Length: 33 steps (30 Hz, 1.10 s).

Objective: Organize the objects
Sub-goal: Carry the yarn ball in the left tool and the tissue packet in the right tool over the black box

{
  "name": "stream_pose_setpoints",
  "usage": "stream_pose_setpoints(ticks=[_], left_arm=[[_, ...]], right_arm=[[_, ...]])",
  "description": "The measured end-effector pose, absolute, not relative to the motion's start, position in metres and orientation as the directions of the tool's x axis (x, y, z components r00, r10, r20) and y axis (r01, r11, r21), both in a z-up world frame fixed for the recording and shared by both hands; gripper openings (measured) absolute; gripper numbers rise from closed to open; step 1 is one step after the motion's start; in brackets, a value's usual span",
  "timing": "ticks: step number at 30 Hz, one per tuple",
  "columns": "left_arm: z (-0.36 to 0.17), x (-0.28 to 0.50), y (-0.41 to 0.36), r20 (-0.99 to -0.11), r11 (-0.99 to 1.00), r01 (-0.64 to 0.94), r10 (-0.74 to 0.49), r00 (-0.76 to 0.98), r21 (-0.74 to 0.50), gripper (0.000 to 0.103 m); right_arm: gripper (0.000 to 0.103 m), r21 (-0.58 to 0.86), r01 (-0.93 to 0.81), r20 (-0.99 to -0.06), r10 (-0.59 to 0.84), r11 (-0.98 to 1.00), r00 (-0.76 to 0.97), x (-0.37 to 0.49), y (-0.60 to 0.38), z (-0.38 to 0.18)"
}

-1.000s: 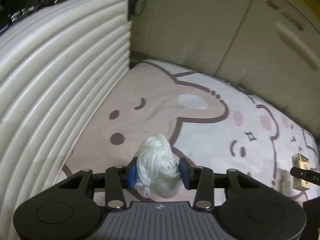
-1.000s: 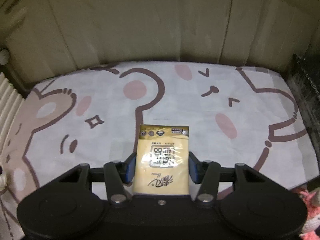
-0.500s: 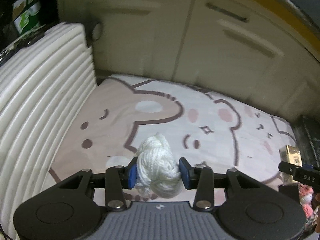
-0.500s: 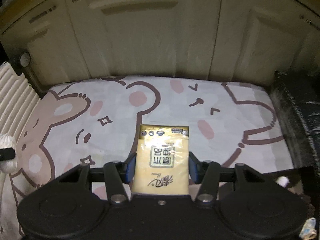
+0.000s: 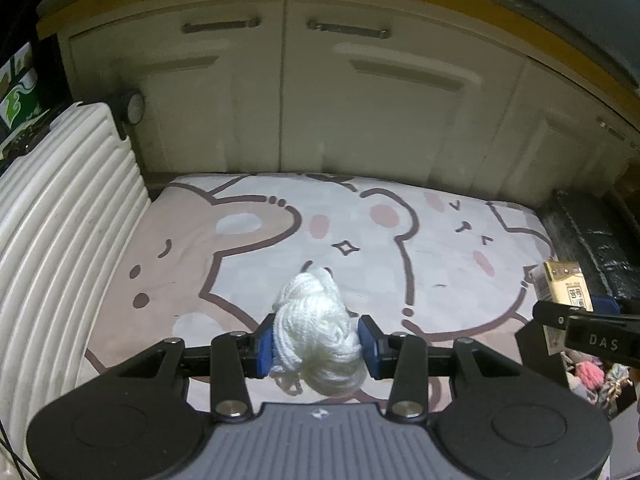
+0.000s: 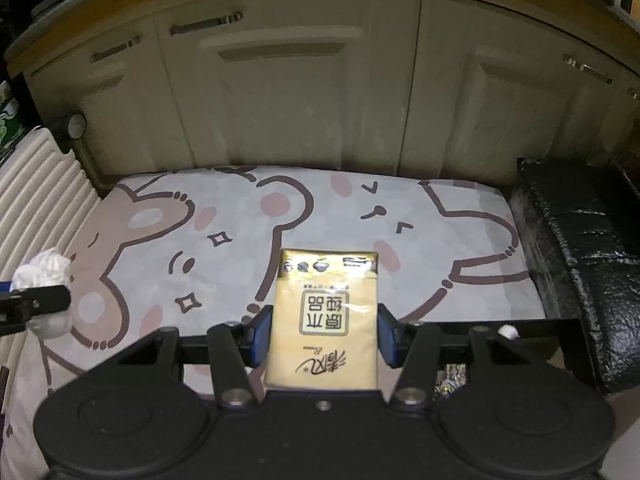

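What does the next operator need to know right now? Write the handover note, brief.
Left gripper: fingers shut on the white bundle of cotton string, held above the cartoon-bear mat.
Right gripper: fingers shut on the flat yellow tissue packet, also off the mat.
Done: both items are picked up; nothing else lies on the mat.
Left: set each item down where it belongs. A dark box of small items sits at the right edge; the destination is not shown.
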State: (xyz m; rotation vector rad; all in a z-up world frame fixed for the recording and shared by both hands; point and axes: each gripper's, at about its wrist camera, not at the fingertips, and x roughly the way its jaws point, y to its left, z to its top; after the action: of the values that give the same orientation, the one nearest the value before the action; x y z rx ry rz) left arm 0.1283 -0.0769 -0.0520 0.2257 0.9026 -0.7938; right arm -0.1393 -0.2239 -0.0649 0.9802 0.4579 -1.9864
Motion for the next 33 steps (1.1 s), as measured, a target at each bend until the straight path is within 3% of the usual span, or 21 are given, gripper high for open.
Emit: stream_pose_setpoints(ticks=[33], left_arm=[[-0.025,0.062,-0.11,-0.738,0.607,0.77,-0.608,0.291,-0.196,0.044]], right_arm=[[0.053,0.025,0.816,-0.764,-0.538,-0.578,-0.357,-0.148,-0.15,-0.022]])
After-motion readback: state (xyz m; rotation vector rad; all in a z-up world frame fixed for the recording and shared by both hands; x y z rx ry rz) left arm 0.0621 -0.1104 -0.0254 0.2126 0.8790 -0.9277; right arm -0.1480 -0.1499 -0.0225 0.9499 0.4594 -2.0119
